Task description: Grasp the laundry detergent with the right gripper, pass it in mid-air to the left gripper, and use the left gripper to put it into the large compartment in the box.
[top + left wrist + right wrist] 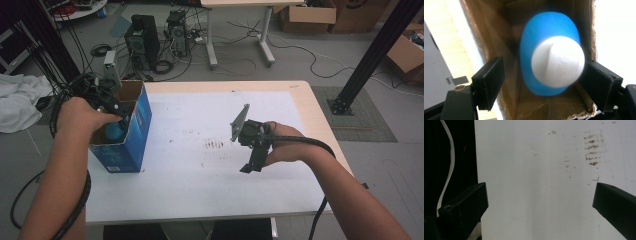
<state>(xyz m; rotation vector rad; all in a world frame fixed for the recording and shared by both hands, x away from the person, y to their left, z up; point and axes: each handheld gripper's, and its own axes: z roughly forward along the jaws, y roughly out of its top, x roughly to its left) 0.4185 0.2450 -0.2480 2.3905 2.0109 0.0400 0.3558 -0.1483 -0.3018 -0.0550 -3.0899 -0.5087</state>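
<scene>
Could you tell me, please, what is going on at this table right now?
A person holds a gripper in each hand. The left gripper reaches into the open top of a blue cardboard box standing at the table's left; its jaws are apart on either side of a blue bottle with a white cap inside, with one jaw outside the box wall. The right gripper hangs open above the stained white table cover, holding nothing.

A lab or workshop: on the grey floor beyond the table [300, 95] stand two computer towers [142, 37] amid loose cables [240, 62], with cardboard boxes [307, 15] at the far right and a black metal frame post [372, 55] bolted down.
</scene>
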